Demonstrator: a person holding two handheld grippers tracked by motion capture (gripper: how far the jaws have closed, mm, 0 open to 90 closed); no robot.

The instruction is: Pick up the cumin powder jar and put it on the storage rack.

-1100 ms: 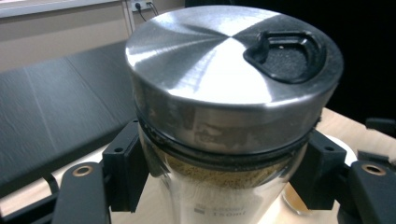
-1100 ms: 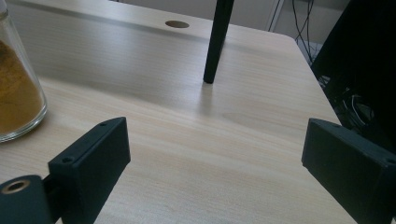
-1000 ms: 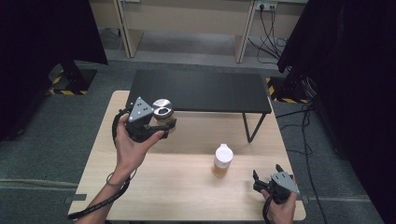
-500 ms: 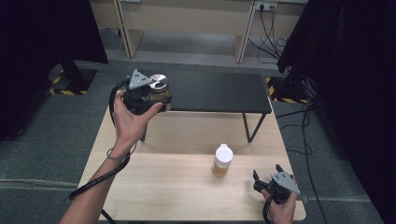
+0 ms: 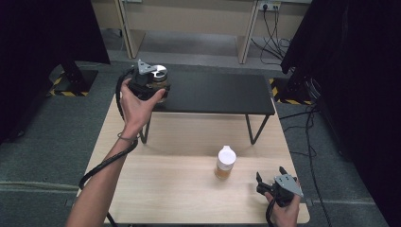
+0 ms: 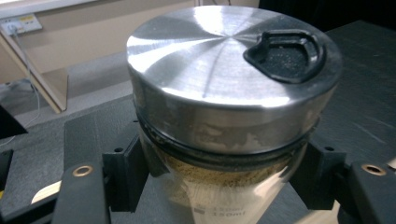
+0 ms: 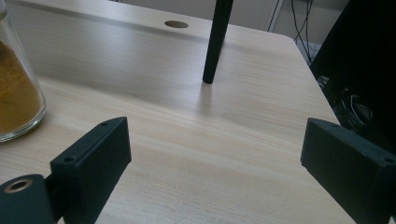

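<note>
Left gripper (image 5: 158, 87) now sits upper left of the high view, over the left end of the black shelf (image 5: 222, 92); a second ago it was lower, above the table (image 5: 189, 189), half a second ago near the shelf's front edge, so the hand has carried its load up and forward. Jaws clamped on the jar (image 6: 229, 107): left gripper view shows both black jaws pressed against the glass sides under the steel lid, tan powder inside. Jar looks at or just above the shelf top; can't tell if its base touches. Reads as the placing step, nearly done: lower, then let go. Centre of the high view, the bottle (image 5: 225, 162) with white cap stands on the table, same spot in all three frames, untouched. Lower right, the right gripper (image 5: 270, 181) rests near the table's front edge, unmoved, jaws wide apart and holding nothing; right gripper view shows bare table between them, the bottle (image 7: 16, 79) at far left. Probably its turn next.
</note>
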